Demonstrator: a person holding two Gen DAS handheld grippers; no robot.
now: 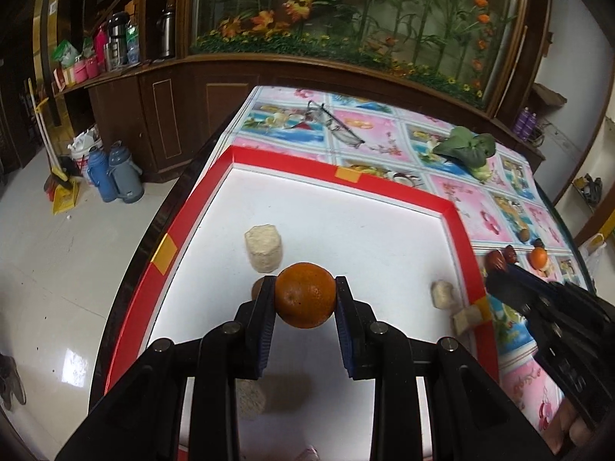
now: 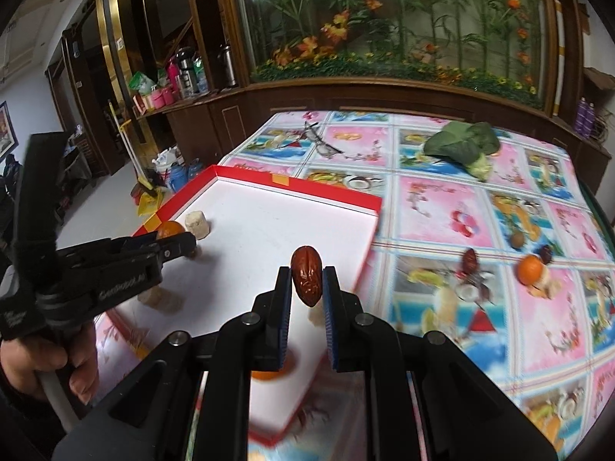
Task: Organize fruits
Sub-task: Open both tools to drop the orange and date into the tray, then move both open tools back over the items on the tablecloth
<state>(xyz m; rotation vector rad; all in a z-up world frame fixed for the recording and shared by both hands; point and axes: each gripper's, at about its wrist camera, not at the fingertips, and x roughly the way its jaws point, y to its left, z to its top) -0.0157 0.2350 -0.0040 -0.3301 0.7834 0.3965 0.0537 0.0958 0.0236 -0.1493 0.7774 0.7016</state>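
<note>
My left gripper (image 1: 305, 296) is shut on an orange (image 1: 305, 294) and holds it above the white tray with a red rim (image 1: 384, 182). My right gripper (image 2: 306, 282) is shut on a red date (image 2: 306, 274) above the tray's right edge (image 2: 369, 253). The left gripper also shows in the right wrist view (image 2: 180, 244), with the orange (image 2: 169, 228) partly hidden behind it. On the tablecloth to the right lie another orange (image 2: 532, 269), a red date (image 2: 469, 259) and small dark fruits (image 2: 517, 238). Another orange (image 2: 269, 374) lies in the tray under my right gripper.
Several pale corn-cob pieces (image 1: 263, 247) lie in the tray. A leafy green vegetable (image 2: 465, 144) and eyeglasses (image 2: 323, 142) lie at the far end of the patterned tablecloth (image 2: 442, 199). A dark wooden cabinet (image 1: 184, 115) stands behind. Thermos jugs (image 1: 115, 173) stand on the floor at left.
</note>
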